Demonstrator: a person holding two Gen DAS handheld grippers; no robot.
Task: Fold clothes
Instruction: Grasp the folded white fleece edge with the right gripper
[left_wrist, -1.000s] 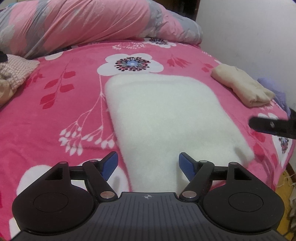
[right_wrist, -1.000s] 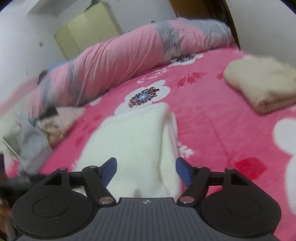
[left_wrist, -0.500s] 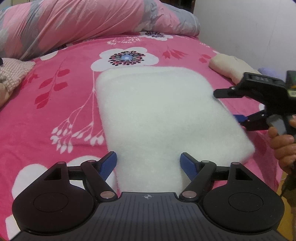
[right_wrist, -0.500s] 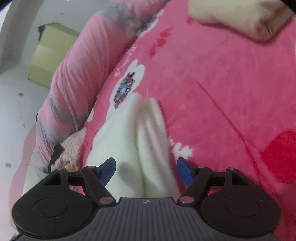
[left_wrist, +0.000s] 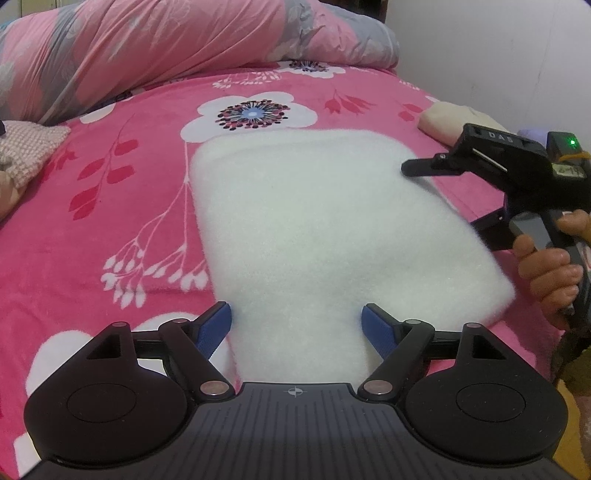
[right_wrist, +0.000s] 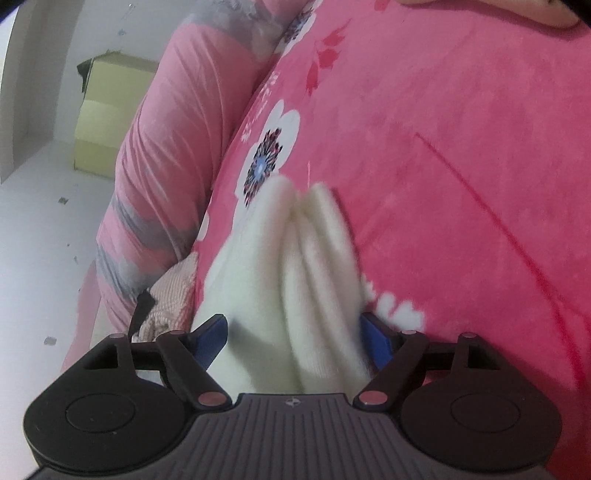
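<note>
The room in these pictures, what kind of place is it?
Most likely a bedroom in a home: a bed with a pink flowered blanket, a rolled quilt at its head, and a yellow cabinet by the wall.

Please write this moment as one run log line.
white garment: folded, flat on bed | left tongs: open | right tongs: opening, garment edge between

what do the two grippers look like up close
Both grippers are alike: a black ribbed body, two round black discs at the sides, black linkage arms with silver pivot pins, and blue textured finger pads. A small crosshair mark sits at the body's front edge. From the left wrist view, the right gripper has a black pistol-style handle, a lit green LED and a small white label.
</note>
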